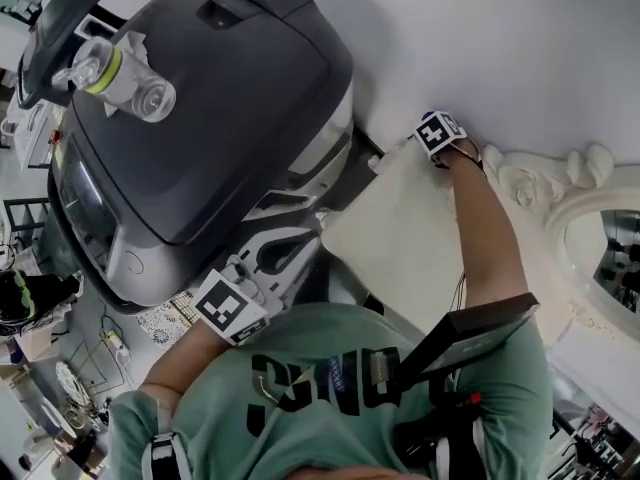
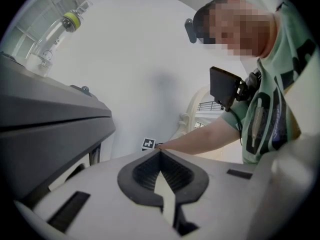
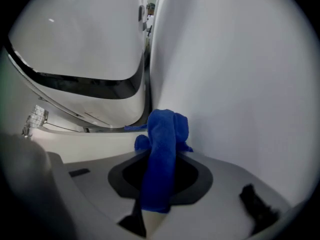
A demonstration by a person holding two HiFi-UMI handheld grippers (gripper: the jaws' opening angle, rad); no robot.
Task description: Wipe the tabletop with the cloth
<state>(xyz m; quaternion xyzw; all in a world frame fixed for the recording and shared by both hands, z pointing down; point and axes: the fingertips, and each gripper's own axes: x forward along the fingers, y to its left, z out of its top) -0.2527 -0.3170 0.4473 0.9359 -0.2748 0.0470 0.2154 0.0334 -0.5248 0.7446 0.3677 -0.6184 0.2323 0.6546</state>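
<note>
Blue fuzzy cloth (image 3: pixel 162 159) is bunched up, pinched in the fingers of the right gripper (image 3: pixel 161 136), at the far edge of the smooth cream tabletop (image 1: pixel 400 238). It's squeezed into a tight corner between the white wall (image 3: pixel 240 74) and the glossy rounded machine (image 3: pixel 80 39). The left gripper (image 2: pixel 160 156) has its fingers closed on nothing.

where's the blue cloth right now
In the right gripper view, the blue soft cloth is clamped in the right claw, up against the white wall beside the white rounded appliance.
</note>
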